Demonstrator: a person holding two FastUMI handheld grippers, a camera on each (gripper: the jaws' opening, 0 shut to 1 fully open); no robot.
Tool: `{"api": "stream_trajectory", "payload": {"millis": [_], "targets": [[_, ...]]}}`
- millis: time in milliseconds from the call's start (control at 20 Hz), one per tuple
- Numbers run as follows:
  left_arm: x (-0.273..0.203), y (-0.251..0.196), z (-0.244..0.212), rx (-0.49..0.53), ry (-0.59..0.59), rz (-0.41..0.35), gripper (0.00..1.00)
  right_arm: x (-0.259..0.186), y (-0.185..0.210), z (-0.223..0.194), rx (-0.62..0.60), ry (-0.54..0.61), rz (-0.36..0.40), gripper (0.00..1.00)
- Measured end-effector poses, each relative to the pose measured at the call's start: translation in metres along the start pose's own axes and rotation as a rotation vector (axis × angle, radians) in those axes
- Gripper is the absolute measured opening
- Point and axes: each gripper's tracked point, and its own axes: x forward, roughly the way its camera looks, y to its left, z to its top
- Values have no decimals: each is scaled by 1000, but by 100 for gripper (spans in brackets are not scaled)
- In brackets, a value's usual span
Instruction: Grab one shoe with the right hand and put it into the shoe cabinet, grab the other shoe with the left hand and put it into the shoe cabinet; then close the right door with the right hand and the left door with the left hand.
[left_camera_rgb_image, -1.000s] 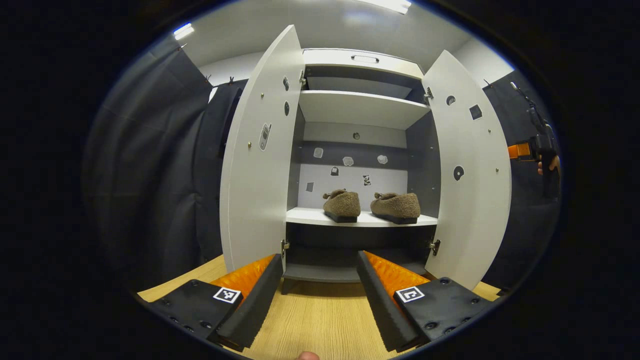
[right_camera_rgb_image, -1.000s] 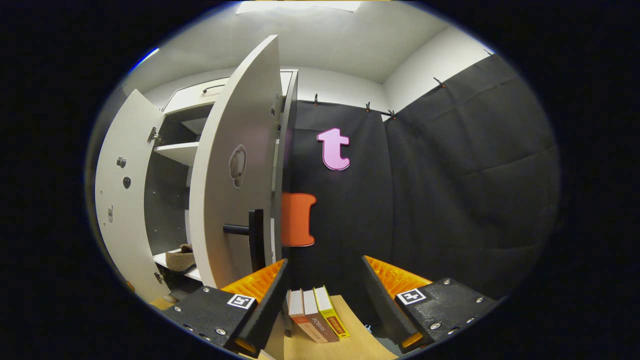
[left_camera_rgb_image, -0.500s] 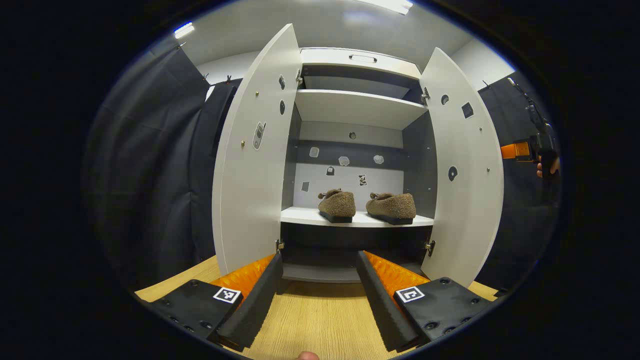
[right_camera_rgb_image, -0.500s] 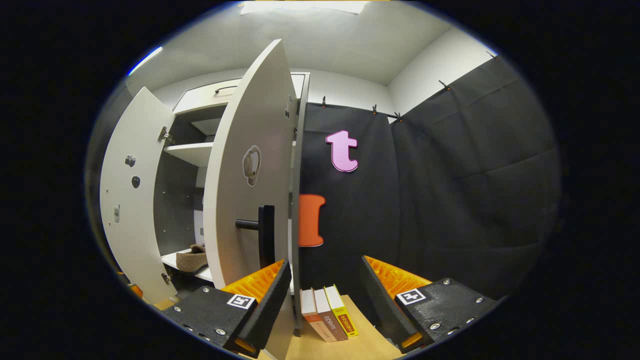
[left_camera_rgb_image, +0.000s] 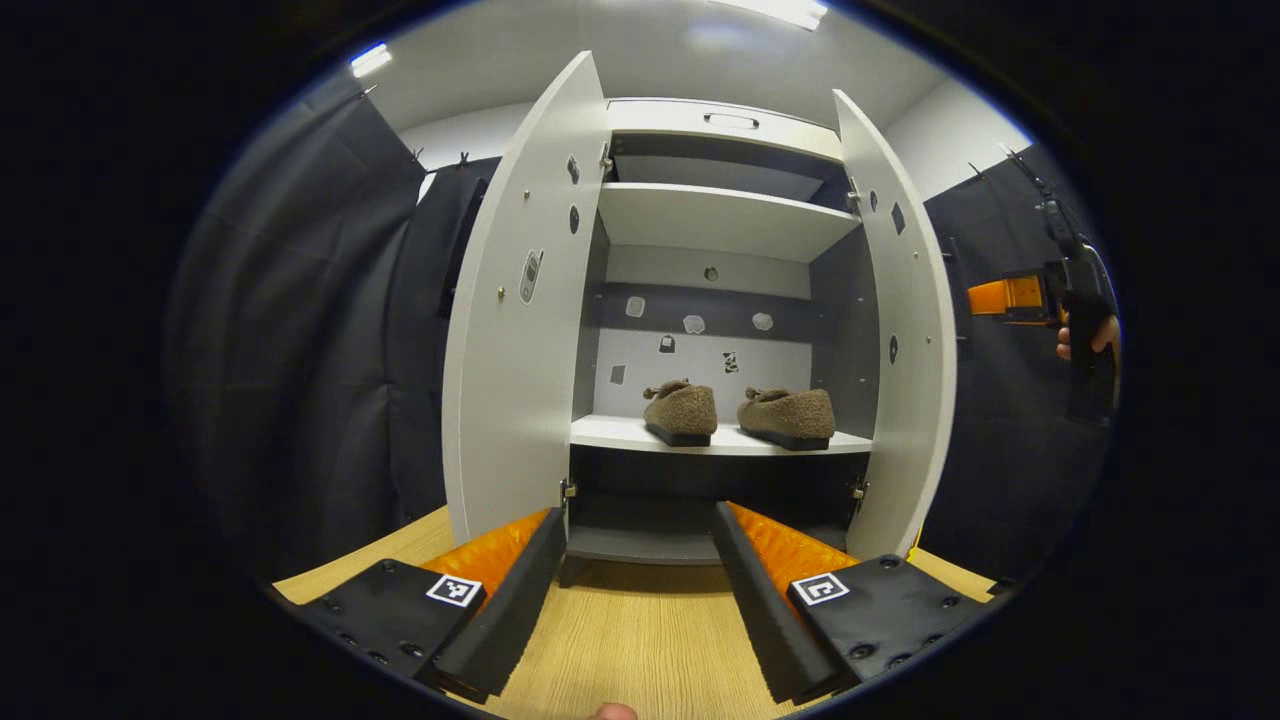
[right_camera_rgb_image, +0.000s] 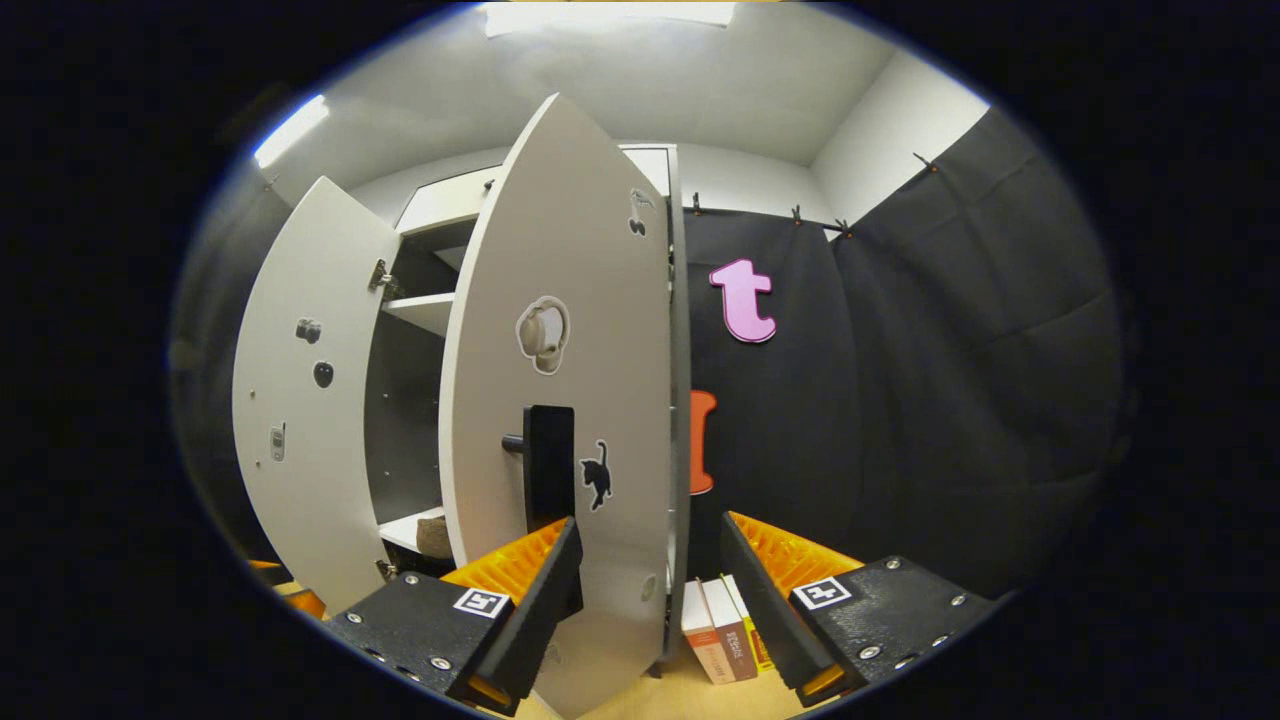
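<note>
Two brown fuzzy shoes sit side by side on the white middle shelf of the open shoe cabinet: the left shoe (left_camera_rgb_image: 681, 412) and the right shoe (left_camera_rgb_image: 787, 413). The left door (left_camera_rgb_image: 520, 330) stands wide open. The right door (left_camera_rgb_image: 900, 340) is swung partway in. My left gripper (left_camera_rgb_image: 635, 590) is open, low in front of the cabinet, holding nothing. In the right gripper view, my right gripper (right_camera_rgb_image: 645, 590) is open behind the right door's outer face (right_camera_rgb_image: 590, 330), its left finger close under the black handle (right_camera_rgb_image: 548, 465). In the left gripper view, the right gripper (left_camera_rgb_image: 1010, 298) and its hand (left_camera_rgb_image: 1085, 338) show beyond that door.
The cabinet stands on a light wooden floor (left_camera_rgb_image: 640, 640). A few books (right_camera_rgb_image: 720, 640) stand on the floor by the cabinet's right side. An upper shelf (left_camera_rgb_image: 720, 215) is bare. Black cloth walls close in on both sides.
The right door has swung partway toward shut, and the right gripper has moved in with it against its outer face. The left gripper has hardly moved.
</note>
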Motion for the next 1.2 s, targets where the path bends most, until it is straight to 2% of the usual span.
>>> {"api": "stream_trajectory", "payload": {"millis": [250,500,550,1200], "targets": [[-3,4,1,2,-2,11,99,18,40,-9,74,21,103,91],[-4,9,1,-1,-5,19,97,39,70,-21,70,37,149,91],[-3,10,1,1,-4,17,99,45,74,-24,63,38,151,91],[1,18,6,15,-15,20,97,95,102,-47,30,64,145,92]]}}
